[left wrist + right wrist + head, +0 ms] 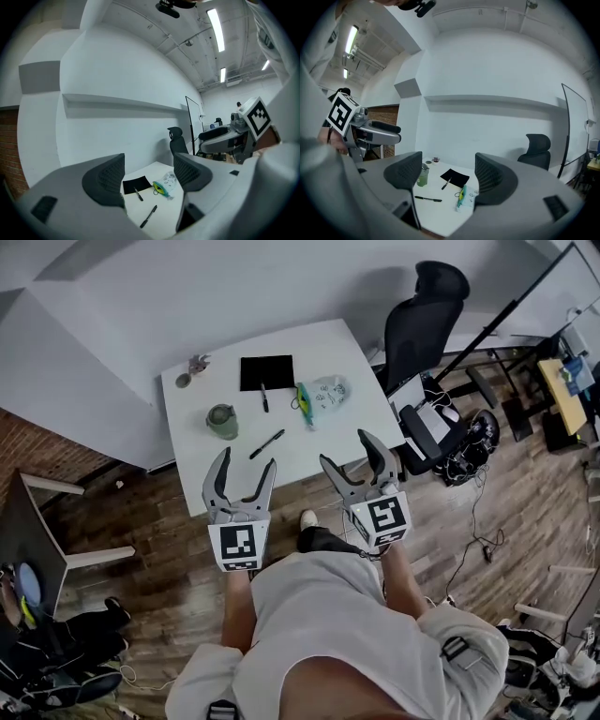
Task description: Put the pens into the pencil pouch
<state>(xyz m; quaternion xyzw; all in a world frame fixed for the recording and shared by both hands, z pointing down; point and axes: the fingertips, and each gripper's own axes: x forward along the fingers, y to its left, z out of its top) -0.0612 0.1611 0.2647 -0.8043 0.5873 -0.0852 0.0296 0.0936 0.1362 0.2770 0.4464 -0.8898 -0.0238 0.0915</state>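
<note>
not yet begun: left gripper (247, 461) and right gripper (345, 449) gape empty, so next likely means reaching ahead for the nearer pen (267, 443), with the pencil pouch (324, 394) lying beyond it.

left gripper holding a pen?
No, the left gripper has its jaws apart with nothing between them; one pen and a second pen lie on the white table.

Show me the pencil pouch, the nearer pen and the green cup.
pencil pouch (328, 393), head view, its clear side.
nearer pen (267, 443), head view, middle of its barrel.
green cup (222, 422), head view, its top.
</note>
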